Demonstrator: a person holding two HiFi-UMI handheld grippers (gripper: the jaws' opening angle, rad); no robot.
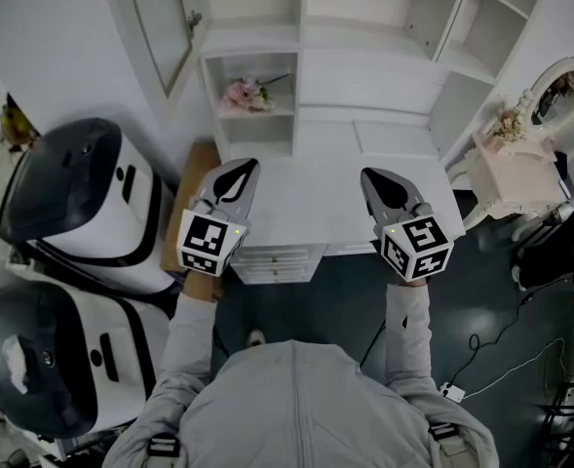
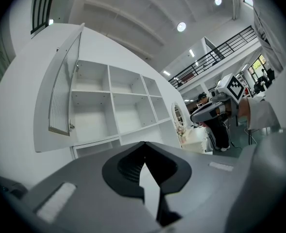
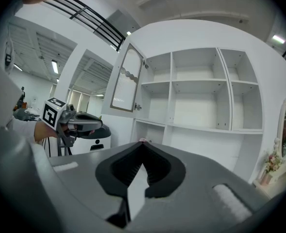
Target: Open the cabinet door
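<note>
Cabinet door (image 1: 165,27) looks already open. Your left gripper (image 1: 245,168) and right gripper (image 1: 368,175) hang well short of it, jaws closed, empty; just back off.

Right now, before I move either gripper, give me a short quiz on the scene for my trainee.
1. True or false: the door is swung open.
2. What does the left gripper hold? A) the door handle B) nothing, jaws shut C) a cup
3. Fill in: in the head view, the flowers sit in a cubby on the ___ side of the cabinet.

Key: 1 true; 2 B; 3 left.
</note>
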